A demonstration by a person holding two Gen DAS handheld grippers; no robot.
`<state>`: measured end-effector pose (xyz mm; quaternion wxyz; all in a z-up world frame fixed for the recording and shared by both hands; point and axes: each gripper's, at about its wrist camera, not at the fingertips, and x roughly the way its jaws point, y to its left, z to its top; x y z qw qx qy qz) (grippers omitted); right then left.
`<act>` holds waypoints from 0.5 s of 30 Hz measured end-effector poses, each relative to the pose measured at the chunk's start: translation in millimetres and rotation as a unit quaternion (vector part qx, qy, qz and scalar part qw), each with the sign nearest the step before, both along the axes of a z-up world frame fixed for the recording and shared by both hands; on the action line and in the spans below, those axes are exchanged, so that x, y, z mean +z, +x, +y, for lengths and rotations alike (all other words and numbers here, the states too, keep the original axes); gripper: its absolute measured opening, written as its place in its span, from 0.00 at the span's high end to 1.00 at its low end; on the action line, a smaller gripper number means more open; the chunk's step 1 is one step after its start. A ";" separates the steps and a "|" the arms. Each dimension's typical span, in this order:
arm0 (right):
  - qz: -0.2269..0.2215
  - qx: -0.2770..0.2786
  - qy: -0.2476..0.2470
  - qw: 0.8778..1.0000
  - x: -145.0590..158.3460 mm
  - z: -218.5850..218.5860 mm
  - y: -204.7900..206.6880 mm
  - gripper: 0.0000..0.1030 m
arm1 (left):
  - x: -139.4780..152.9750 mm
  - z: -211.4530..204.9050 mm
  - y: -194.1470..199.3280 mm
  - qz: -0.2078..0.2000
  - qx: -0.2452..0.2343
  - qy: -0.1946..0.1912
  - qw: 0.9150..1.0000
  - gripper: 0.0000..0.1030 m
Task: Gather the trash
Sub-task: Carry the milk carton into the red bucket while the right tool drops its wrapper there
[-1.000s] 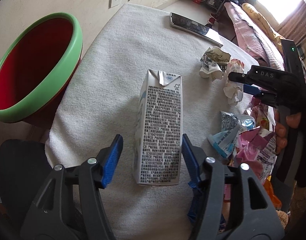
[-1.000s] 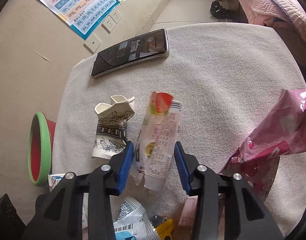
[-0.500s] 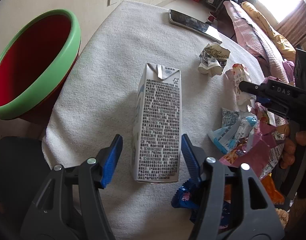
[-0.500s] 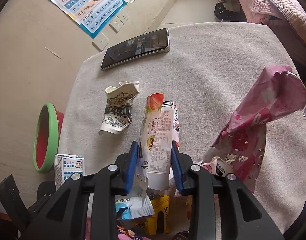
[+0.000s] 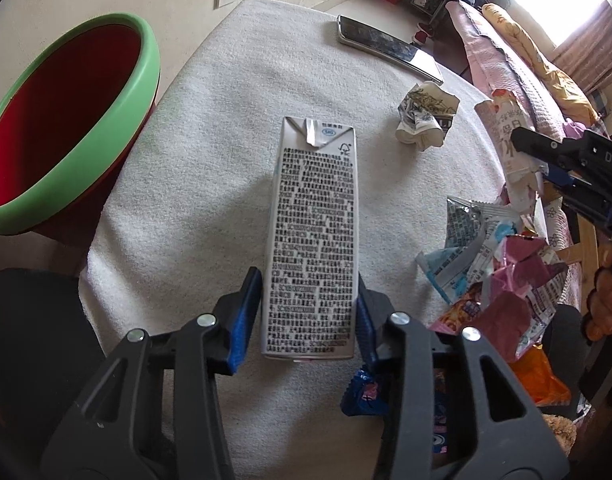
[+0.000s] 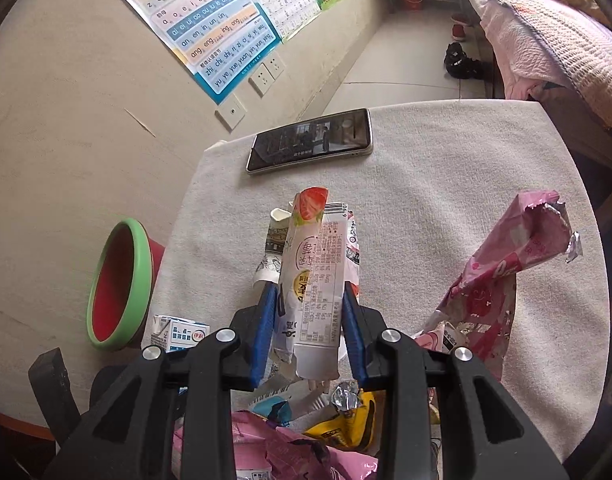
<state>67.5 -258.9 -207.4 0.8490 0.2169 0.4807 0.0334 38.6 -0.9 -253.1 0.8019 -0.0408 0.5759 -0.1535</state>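
A white milk carton [image 5: 314,220] with black print lies on the towel-covered table [image 5: 209,152]. My left gripper [image 5: 310,304] is closing on its near end, and both blue pads sit against the carton's sides. My right gripper [image 6: 308,320] is shut on a long white wrapper with a strawberry picture [image 6: 314,256] and holds it up off the table. The left wrist view shows the same wrapper [image 5: 506,128] at the right edge, with the right gripper [image 5: 542,160] on it. The red bin with a green rim [image 5: 85,128] stands left of the table.
A crumpled paper cup [image 5: 424,118] and a phone [image 5: 390,46] lie further back on the table. Several snack wrappers [image 5: 498,272] are heaped at the right. A tall pink wrapper [image 6: 510,256] stands up at the right. A person's fingers [image 5: 604,300] show at the edge.
The left jaws have come in from well clear of the carton to its sides. The right gripper has shut on the strawberry wrapper and lifted it off the table.
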 end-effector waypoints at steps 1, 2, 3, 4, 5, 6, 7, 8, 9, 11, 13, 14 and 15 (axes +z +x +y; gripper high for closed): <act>-0.004 0.000 -0.003 1.000 2.4 1.4 0.5 0.70 | 0.5 0.5 -0.1 -0.002 0.001 -0.001 1.000 0.61; -0.009 -0.001 -0.005 1.000 4.8 2.5 0.8 0.70 | 1.0 1.1 -0.2 -0.003 0.003 -0.001 1.000 0.61; -0.013 -0.001 -0.006 1.000 7.3 3.2 0.7 0.70 | 1.5 1.7 -0.1 -0.004 0.004 -0.002 1.000 0.61; -0.016 -0.002 -0.007 1.000 9.1 3.9 0.7 0.70 | 2.0 2.0 0.0 -0.005 0.005 -0.002 1.000 0.61; -0.019 -0.002 -0.009 1.000 10.7 4.4 0.8 0.70 | 2.4 2.2 0.1 -0.005 0.006 -0.002 1.000 0.61; -0.022 -0.003 -0.011 1.000 12.1 4.8 0.9 0.70 | 2.6 2.4 0.2 -0.006 0.007 -0.003 1.000 0.61; -0.022 -0.002 -0.012 1.000 12.9 4.7 0.3 0.69 | 2.8 2.5 -0.1 -0.006 0.008 -0.003 1.000 0.61; -0.022 -0.002 -0.012 1.000 13.0 5.2 0.4 0.69 | 3.1 2.8 -0.1 -0.007 0.009 -0.003 1.000 0.61; -0.022 -0.002 -0.011 1.000 13.3 5.3 0.1 0.69 | 3.9 3.0 0.0 -0.008 0.010 -0.003 1.000 0.61; -0.022 0.002 -0.013 1.000 14.0 8.6 -0.4 0.69 | 7.1 5.2 -1.0 -0.013 0.012 -0.004 1.000 0.62; -0.023 0.012 -0.014 1.000 15.5 15.6 -2.1 0.69 | 12.4 10.4 0.9 -0.022 0.019 -0.006 1.000 0.63; -0.023 0.018 -0.014 0.999 15.9 20.0 -2.0 0.69 | 14.9 13.6 2.0 -0.026 0.023 -0.006 0.999 0.63; -0.023 0.023 -0.014 0.999 16.1 24.7 -1.8 0.69 | 17.6 17.3 3.3 -0.030 0.029 -0.008 0.999 0.63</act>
